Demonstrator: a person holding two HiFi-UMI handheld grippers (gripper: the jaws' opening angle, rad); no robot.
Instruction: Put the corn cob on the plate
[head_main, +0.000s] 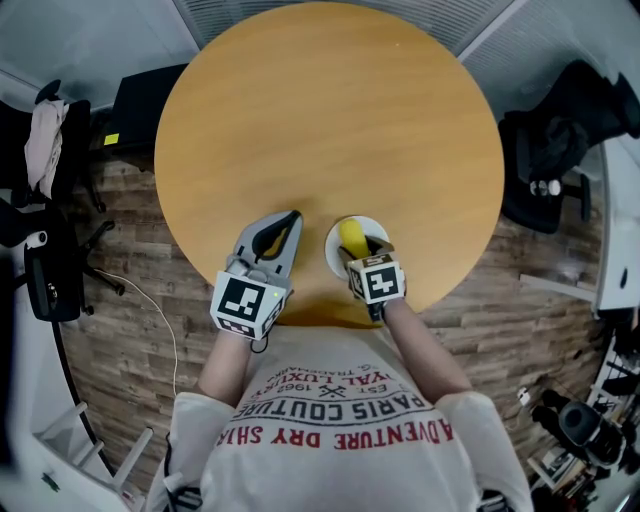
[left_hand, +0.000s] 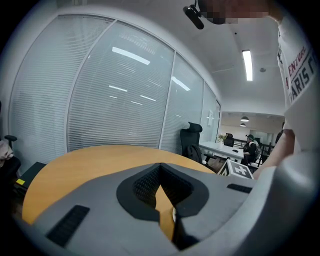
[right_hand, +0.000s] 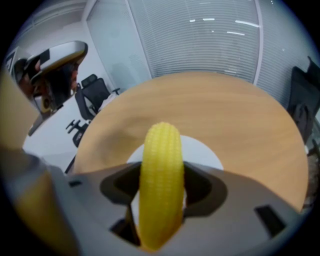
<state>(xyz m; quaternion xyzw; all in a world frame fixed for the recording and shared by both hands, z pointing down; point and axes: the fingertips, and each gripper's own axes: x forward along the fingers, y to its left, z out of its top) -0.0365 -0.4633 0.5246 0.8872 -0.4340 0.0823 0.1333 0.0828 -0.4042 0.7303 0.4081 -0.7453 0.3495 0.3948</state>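
at the lower middle of the head view my left gripper (head_main: 282, 230) sits over the near edge of the table (head_main: 330, 110), its jaws closed together on nothing. just right of it, my right gripper (head_main: 362, 250) clamps the corn cob (right_hand: 161, 175) above the white plate (right_hand: 207, 154). i judge the carry is done; what remains is lowering the cob and letting go.

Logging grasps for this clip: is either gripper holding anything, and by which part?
The right gripper holds the corn cob by its sides, about mid-length, its tip over the plate. The left gripper is shut on nothing.
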